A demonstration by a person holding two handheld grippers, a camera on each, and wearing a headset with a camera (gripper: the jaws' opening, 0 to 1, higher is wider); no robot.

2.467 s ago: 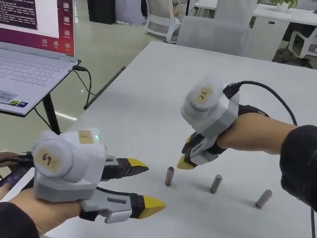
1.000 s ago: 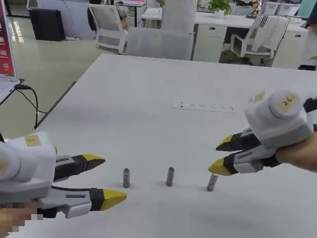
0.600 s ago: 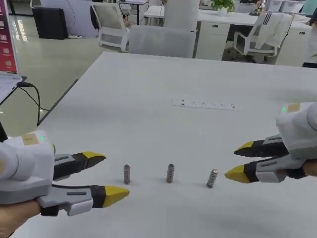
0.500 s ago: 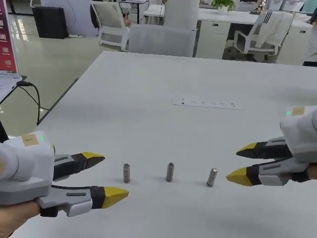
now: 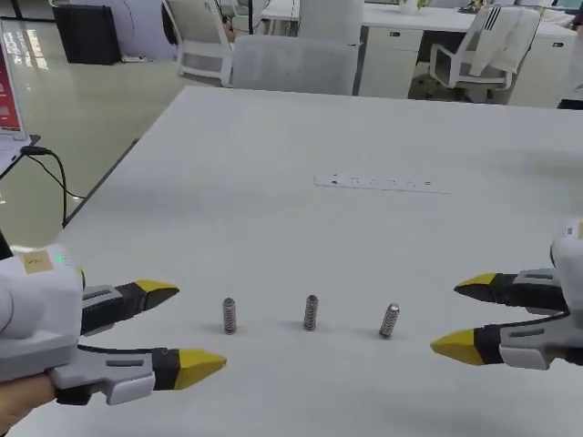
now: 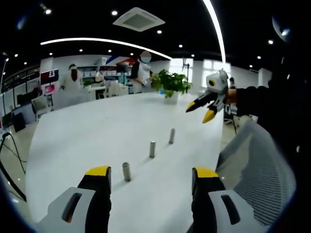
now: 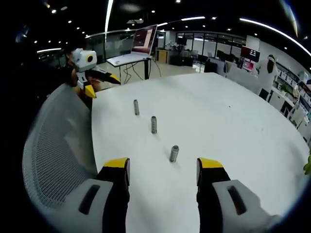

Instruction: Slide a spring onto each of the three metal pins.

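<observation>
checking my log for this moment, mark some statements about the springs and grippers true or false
1. Three springs stand in a row on the table: left spring, middle spring, right spring. True.
2. The left gripper and the right gripper are both open. True.
3. The right gripper holds a spring. False: nothing is between its jaws, and bare table separates it from the right spring.
4. The middle spring lies flat on its side. False: it stands upright.

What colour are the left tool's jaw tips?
Yellow on the left tool, clearest in the head view.
</observation>
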